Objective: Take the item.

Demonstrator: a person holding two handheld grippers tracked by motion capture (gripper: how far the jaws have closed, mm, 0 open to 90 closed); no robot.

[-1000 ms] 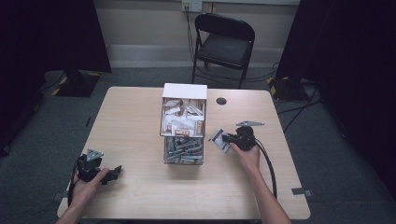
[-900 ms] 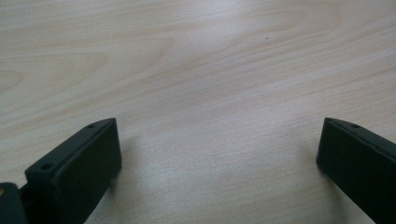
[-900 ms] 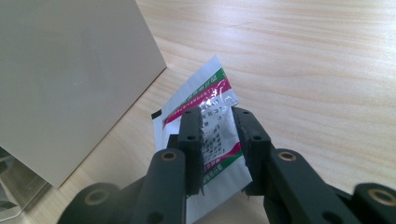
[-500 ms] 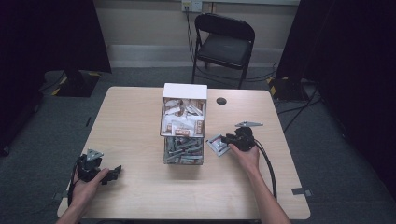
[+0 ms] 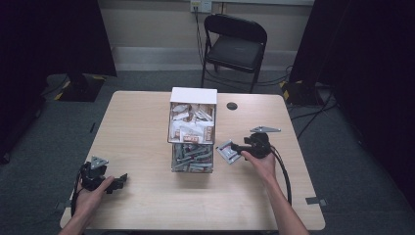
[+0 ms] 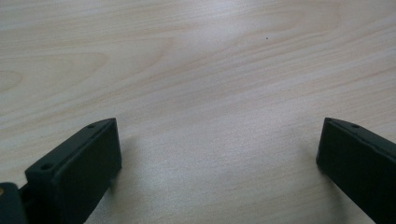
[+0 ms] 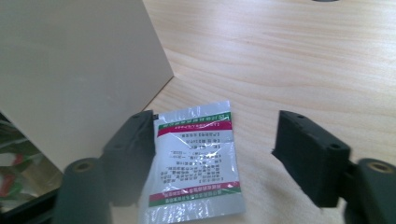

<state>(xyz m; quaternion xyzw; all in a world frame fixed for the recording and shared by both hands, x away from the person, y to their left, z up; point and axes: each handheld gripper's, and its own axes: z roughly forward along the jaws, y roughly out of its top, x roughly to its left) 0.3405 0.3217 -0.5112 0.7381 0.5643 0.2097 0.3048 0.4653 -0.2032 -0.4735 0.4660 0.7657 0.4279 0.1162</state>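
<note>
While 2 grippers' jaws gape, right gripper [image 7: 212, 154] view reveals packet [image 7: 196, 158] print.

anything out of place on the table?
One silver sachet lies loose on the table beside the box, between the right gripper's just-opened jaws; the other sachets sit inside the box. Nothing spilled or damaged.

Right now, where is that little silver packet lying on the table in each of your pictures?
High view: the silver packet lies flat on the table, just right of the box, at the right gripper tips.
Right gripper view: the packet is low and centre, between the open fingers.
Left gripper view: bare tabletop, no packet.
Shared landmark: the box's wall.
</note>
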